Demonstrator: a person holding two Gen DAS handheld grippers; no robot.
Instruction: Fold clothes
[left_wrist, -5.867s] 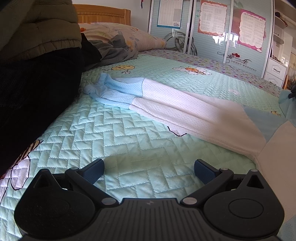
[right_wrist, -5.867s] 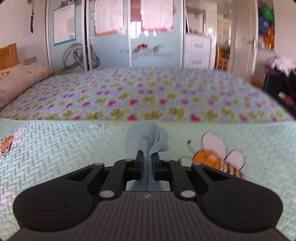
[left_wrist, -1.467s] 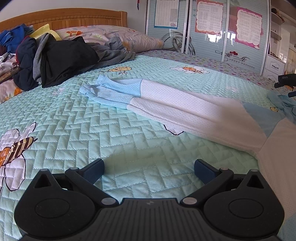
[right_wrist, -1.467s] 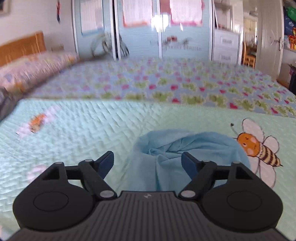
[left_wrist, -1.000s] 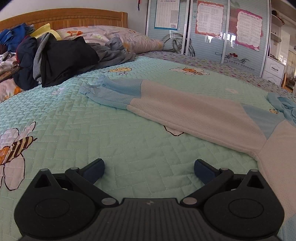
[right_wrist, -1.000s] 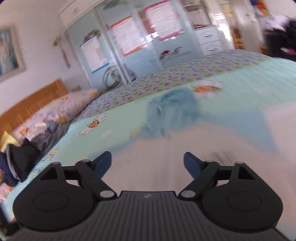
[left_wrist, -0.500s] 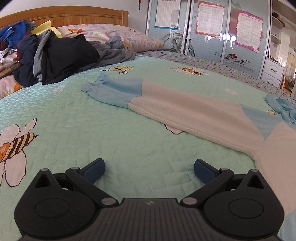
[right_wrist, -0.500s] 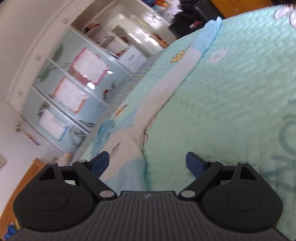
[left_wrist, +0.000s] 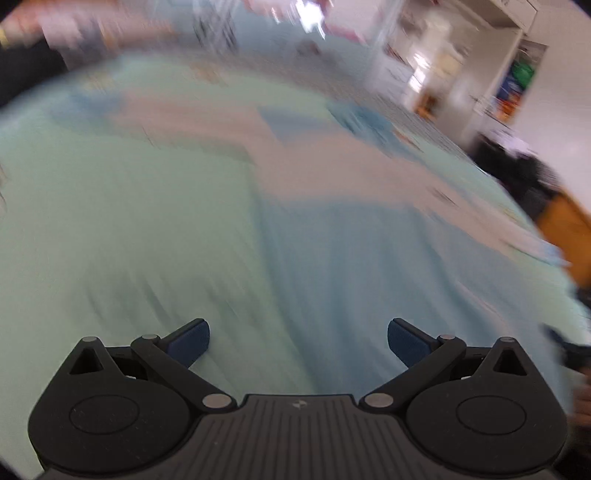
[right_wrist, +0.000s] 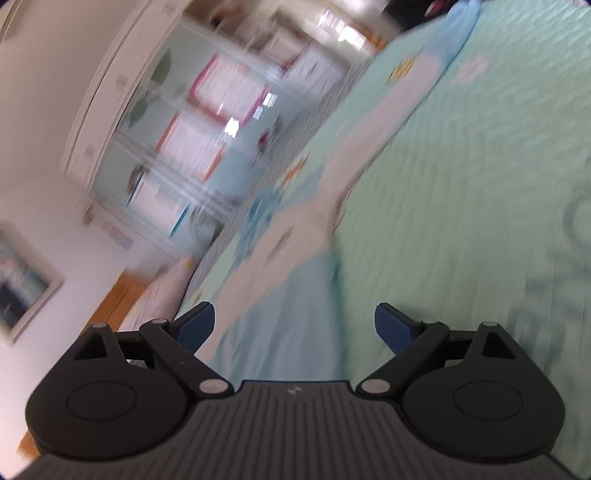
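Both grippers empty over the bed; both views blurred.

You are holding the left gripper (left_wrist: 298, 341) with jaws spread wide, nothing between them, hovering above the mint quilt (left_wrist: 122, 221) at the garment (left_wrist: 369, 258)'s pale blue hem. The garment is lying spread flat, its white part reaching away up the bed. Open quilt is lying to its left. Your right gripper (right_wrist: 294, 326) is tilting sideways, jaws equally wide and empty, over the same blue hem (right_wrist: 291, 325), with bare quilt to its right. The wardrobe doors (right_wrist: 192, 122) are standing beyond the bed's far edge.
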